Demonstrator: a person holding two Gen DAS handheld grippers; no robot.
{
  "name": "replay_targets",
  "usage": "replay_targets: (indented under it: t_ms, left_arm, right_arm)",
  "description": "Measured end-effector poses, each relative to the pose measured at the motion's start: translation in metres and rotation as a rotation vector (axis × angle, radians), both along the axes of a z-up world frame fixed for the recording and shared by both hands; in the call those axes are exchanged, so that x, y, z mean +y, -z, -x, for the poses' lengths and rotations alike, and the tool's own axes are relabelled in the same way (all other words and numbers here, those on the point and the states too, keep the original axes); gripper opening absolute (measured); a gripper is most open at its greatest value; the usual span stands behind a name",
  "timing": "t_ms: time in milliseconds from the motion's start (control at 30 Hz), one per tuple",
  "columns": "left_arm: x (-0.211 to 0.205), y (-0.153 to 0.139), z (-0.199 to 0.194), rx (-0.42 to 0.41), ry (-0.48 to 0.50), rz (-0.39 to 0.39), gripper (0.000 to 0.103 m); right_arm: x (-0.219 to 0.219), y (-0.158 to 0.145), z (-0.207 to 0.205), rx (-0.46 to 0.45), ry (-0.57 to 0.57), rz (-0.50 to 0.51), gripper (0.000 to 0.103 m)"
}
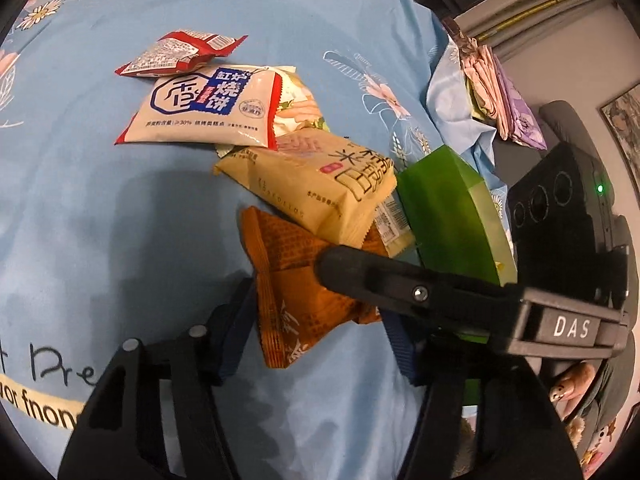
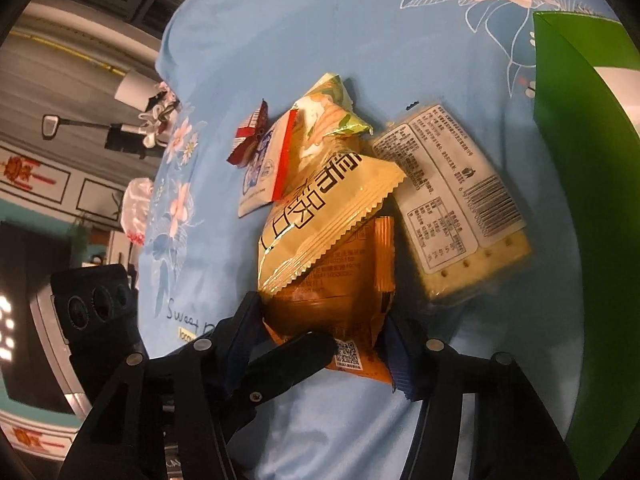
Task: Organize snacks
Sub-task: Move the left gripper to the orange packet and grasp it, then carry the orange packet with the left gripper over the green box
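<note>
Snack packets [image 1: 256, 148] lie heaped on a blue floral bedsheet [image 1: 100, 208] beside a green box [image 1: 452, 216]. Both tongs, left [image 1: 316, 336] and right [image 2: 324, 340], straddle the orange packet [image 2: 340, 304] (grip uncertain). Sofa [image 1: 568, 128] behind.

Six snack packets [image 2: 320, 216] lie beside one green box [image 2: 580, 208] on one bedsheet [image 2: 320, 20].

My left wrist camera looks down along its fingers from close above the bed [image 1: 100, 200], facing the snack pile with the green box [image 1: 448, 216] at right. My right wrist camera sits just as close, facing the same pile from the opposite side. Both views share the orange packet [image 1: 296, 300], the beige packet [image 2: 320, 216] and the green box; each also catches the other hand-held gripper.
</note>
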State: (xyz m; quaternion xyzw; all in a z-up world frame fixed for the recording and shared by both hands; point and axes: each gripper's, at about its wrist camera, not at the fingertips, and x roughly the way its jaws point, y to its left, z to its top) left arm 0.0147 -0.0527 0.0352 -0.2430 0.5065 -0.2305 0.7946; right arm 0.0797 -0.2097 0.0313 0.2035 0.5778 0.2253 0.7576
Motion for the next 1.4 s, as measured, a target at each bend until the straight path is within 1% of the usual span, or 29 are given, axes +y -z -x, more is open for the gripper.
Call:
replay_targets:
  t_ms: [33,67,233,633,967,1200,1400]
  left_arm:
    - [0.000,-0.001,0.001,0.003,0.000,0.010,0.055]
    - [0.001,-0.002,0.004,0.008,-0.002,0.013,0.054]
    - [-0.001,-0.013,0.016,-0.011,0.003,-0.021,0.054]
    - [-0.001,-0.051,0.039,-0.099,-0.005,-0.067,0.053]
    - [-0.018,-0.080,0.046,-0.179,0.035,-0.080,0.053]
    - [-0.034,-0.093,0.045,-0.214,0.071,-0.083,0.053]
    - [-0.053,-0.101,0.038,-0.239,0.119,-0.089,0.053]
  right_arm:
    - [-0.001,0.000,0.001,0.001,0.000,-0.017,0.058]
    - [-0.002,0.000,0.003,0.001,0.000,-0.034,0.058]
    - [0.000,-0.005,0.016,-0.009,0.000,-0.054,0.058]
    - [0.009,-0.040,0.039,-0.094,-0.001,-0.100,0.058]
    - [-0.006,-0.071,0.057,-0.175,0.040,-0.109,0.058]
    - [-0.019,-0.085,0.067,-0.218,0.075,-0.113,0.058]
    - [-0.038,-0.093,0.073,-0.247,0.122,-0.126,0.058]
